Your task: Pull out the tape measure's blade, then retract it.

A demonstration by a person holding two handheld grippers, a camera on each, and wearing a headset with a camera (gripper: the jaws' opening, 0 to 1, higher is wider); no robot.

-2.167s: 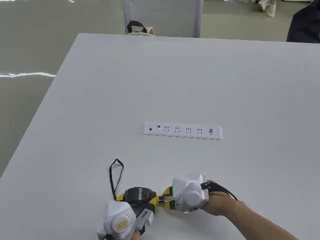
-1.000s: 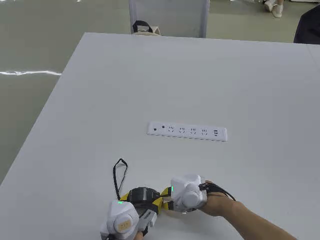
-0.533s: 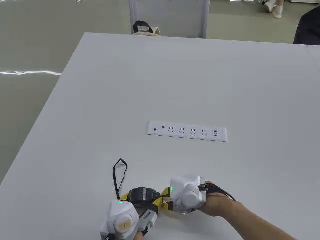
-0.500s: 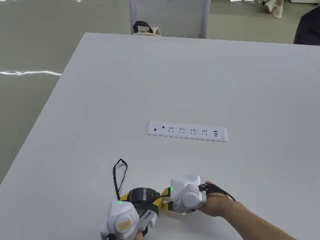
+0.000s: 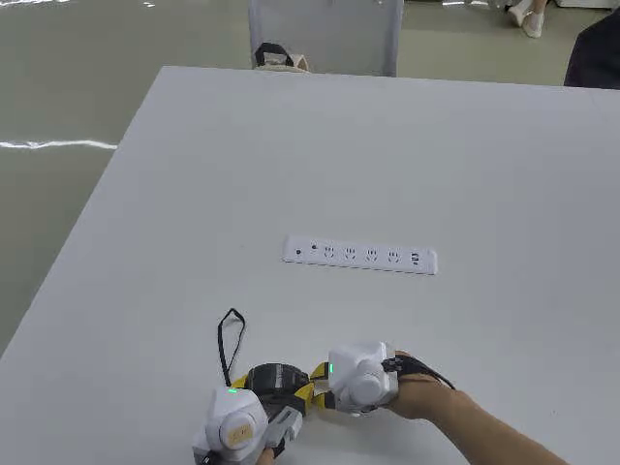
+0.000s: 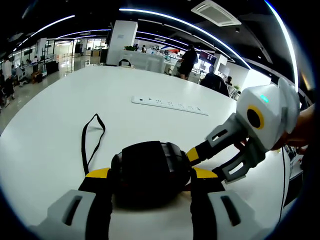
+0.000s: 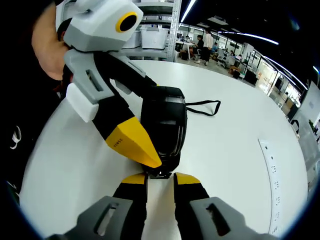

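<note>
A black tape measure (image 5: 276,376) lies on the white table (image 5: 387,155) near its front edge, its black wrist strap (image 5: 228,341) looped out to the left. My left gripper (image 6: 150,176) is shut on the tape measure (image 6: 150,170), yellow-tipped jaws on either side of the case. In the head view the left gripper (image 5: 274,399) comes at it from below left. My right gripper (image 7: 160,179) stands at the case mouth with jaws nearly together on the blade's end hook (image 7: 160,174). In the head view the right gripper (image 5: 312,383) sits just right of the case.
A white power strip (image 5: 360,256) lies across the table's middle, well beyond the grippers. A chair (image 5: 325,34) with a black bag (image 5: 271,53) stands at the far edge. The table's left edge (image 5: 92,218) drops to the floor.
The right gripper has edged slightly closer to the tape measure. The left gripper keeps its hold in the same place. The head camera has shifted a little.
</note>
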